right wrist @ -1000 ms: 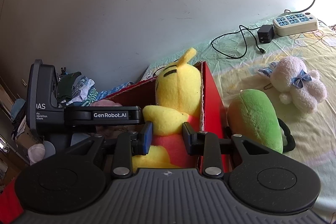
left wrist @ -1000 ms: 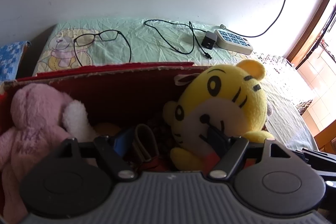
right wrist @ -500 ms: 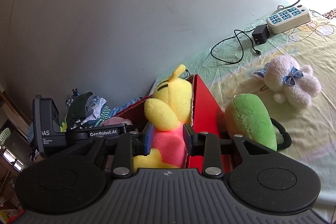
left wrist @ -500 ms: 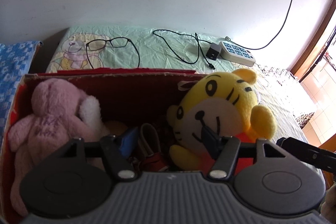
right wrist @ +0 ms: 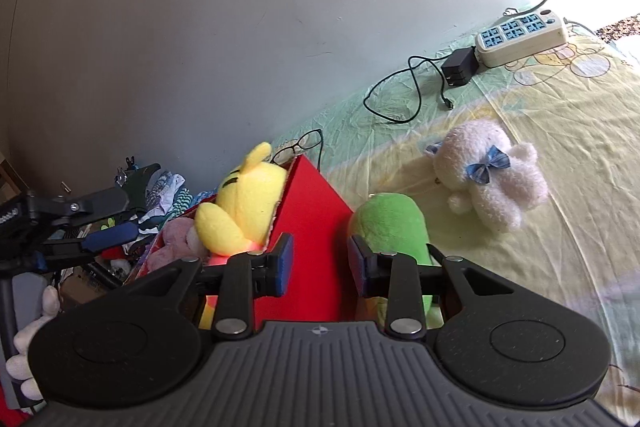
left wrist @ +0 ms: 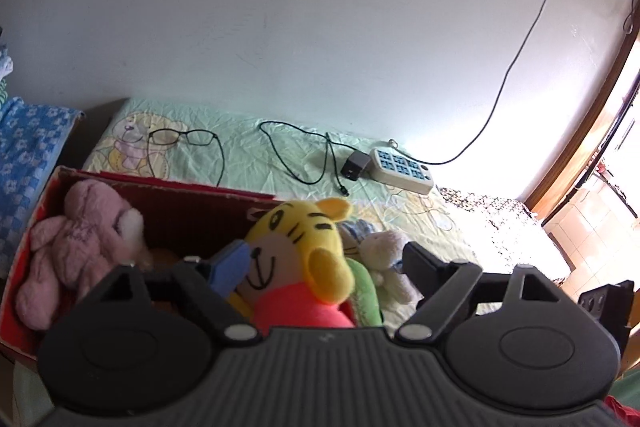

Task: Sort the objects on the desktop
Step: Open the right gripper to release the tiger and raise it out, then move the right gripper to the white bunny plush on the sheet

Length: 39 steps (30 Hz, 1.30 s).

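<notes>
Since a second ago the left gripper (left wrist: 324,263) has lifted back from the red box (left wrist: 180,195); its jaws have just been opening and stand wide apart, the yellow tiger plush (left wrist: 304,247) in the gap, right finger clear of it, the left blue pad close to its cheek, contact uncertain. The right gripper (right wrist: 320,263) has shifted sideways, off the tiger and over the box's red outer wall (right wrist: 308,227).

Left to right: pink plush (left wrist: 76,239) slumped in the box's left end; tiger propped upright at the box's right end, head above the rim; green plush (right wrist: 392,227) just outside the box's right wall; white bear with blue bow (right wrist: 492,175) lying further right on the bedsheet (right wrist: 580,227). Right gripper's fingers part-open, nothing between the pads. Behind the box: glasses (left wrist: 180,139), black charger (left wrist: 354,165) and cable, power strip (left wrist: 402,171) by the wall
</notes>
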Each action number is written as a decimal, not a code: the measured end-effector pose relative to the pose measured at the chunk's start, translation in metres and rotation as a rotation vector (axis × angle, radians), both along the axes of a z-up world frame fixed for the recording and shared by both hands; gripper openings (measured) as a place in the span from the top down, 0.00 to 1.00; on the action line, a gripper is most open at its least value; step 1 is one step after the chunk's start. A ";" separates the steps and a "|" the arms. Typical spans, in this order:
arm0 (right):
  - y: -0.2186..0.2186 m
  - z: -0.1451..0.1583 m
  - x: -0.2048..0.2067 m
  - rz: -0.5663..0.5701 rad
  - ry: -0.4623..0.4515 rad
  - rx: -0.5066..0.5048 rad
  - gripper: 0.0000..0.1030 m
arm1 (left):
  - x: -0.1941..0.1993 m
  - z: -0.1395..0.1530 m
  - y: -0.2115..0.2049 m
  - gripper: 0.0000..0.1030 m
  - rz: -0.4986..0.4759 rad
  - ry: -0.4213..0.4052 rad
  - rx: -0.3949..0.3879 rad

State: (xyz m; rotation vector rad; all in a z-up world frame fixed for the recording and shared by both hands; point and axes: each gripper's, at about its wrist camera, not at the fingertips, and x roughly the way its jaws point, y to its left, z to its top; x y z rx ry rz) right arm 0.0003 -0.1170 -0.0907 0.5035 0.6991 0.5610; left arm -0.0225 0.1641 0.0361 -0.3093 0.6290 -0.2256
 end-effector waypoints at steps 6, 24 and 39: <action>-0.042 -0.006 0.005 -0.011 0.031 -0.013 0.67 | 0.005 -0.011 -0.076 0.11 -0.084 0.041 0.012; -0.138 -0.028 0.062 -0.009 0.148 -0.001 0.67 | 0.073 -0.093 -0.195 0.10 -0.133 0.200 0.047; -0.147 -0.070 0.145 -0.038 0.301 0.198 0.57 | 0.145 -0.133 -0.191 0.14 -0.048 0.283 -0.010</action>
